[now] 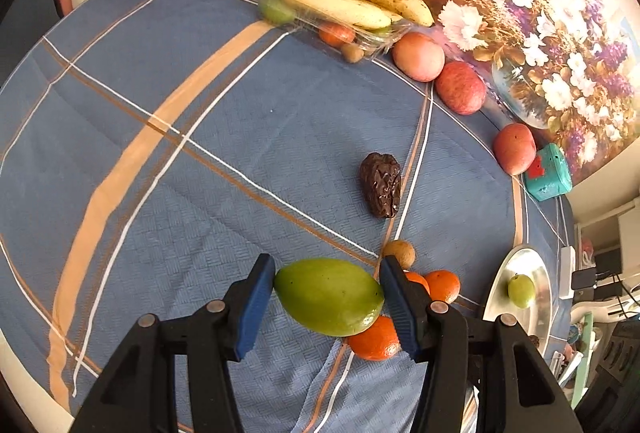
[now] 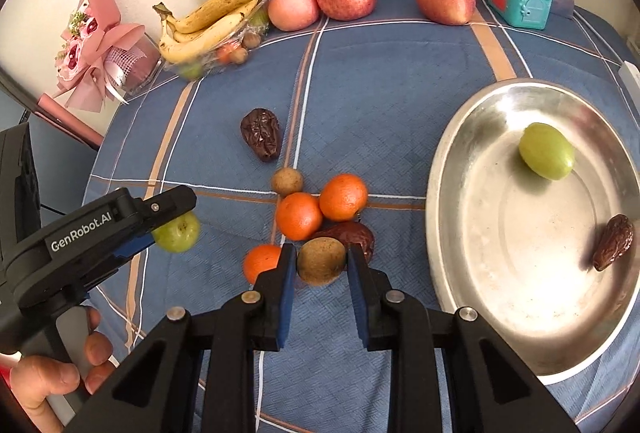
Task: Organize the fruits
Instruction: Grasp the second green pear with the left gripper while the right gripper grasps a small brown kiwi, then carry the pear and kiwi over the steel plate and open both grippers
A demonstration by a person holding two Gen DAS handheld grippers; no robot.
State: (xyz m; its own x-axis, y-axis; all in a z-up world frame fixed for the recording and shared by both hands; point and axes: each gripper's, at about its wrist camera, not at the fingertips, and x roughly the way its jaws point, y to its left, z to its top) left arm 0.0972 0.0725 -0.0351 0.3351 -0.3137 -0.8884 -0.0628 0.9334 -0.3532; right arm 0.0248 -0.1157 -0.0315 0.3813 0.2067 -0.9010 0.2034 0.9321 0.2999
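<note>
Both grippers are loaded at once, so the step in hand looks like carrying fruit to the metal bowl (image 2: 448, 161). The left gripper (image 1: 328, 299) has its jaws clenched on a green fruit (image 1: 328, 295), held above the blue checked tablecloth (image 1: 200, 161) to the left of the loose pile. The right gripper (image 2: 321, 265) brackets a small brown round fruit (image 2: 321, 260) at the near edge of that pile; its pads seem to touch the fruit on both sides, though whether it is lifted off the cloth is hard to tell from here. The bowl sits at the right and already holds a green fruit and a dark date (image 2: 614, 242). Next, each hand likely needs to travel right over the rim and release low. Three oranges (image 2: 298, 215), another date (image 2: 262, 133) and more brown fruit remain on the cloth.
</note>
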